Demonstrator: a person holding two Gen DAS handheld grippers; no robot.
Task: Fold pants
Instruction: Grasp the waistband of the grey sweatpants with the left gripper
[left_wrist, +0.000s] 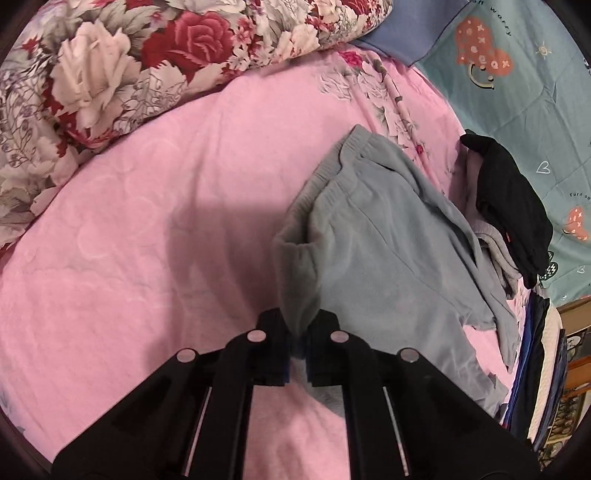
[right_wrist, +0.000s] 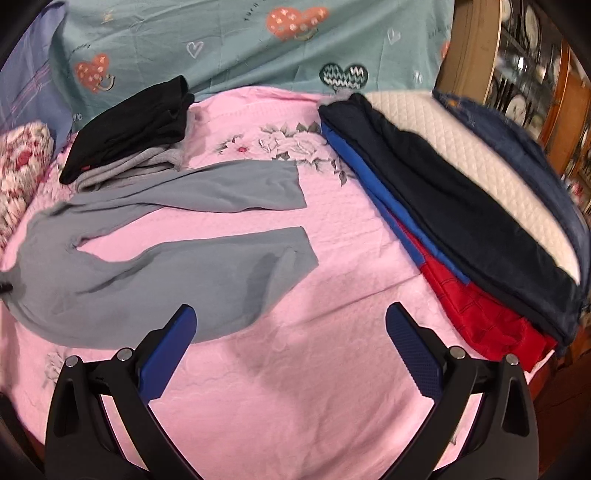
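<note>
Grey-blue fleece pants (left_wrist: 384, 243) lie on the pink bedspread (left_wrist: 147, 240). In the left wrist view my left gripper (left_wrist: 299, 332) is shut on the pants' waistband corner, which is lifted and bunched between the fingers. In the right wrist view the pants (right_wrist: 155, 273) lie with both legs spread apart, pointing right. My right gripper (right_wrist: 291, 332) is open and empty, above the bedspread (right_wrist: 295, 369) just in front of the nearer leg's lower part.
A black and grey stack of folded clothes (right_wrist: 129, 136) lies behind the pants. A pile of dark blue, blue and red garments (right_wrist: 461, 236) lies at the right by a white quilted pad (right_wrist: 480, 166). A floral quilt (left_wrist: 129, 59) lies at the far left.
</note>
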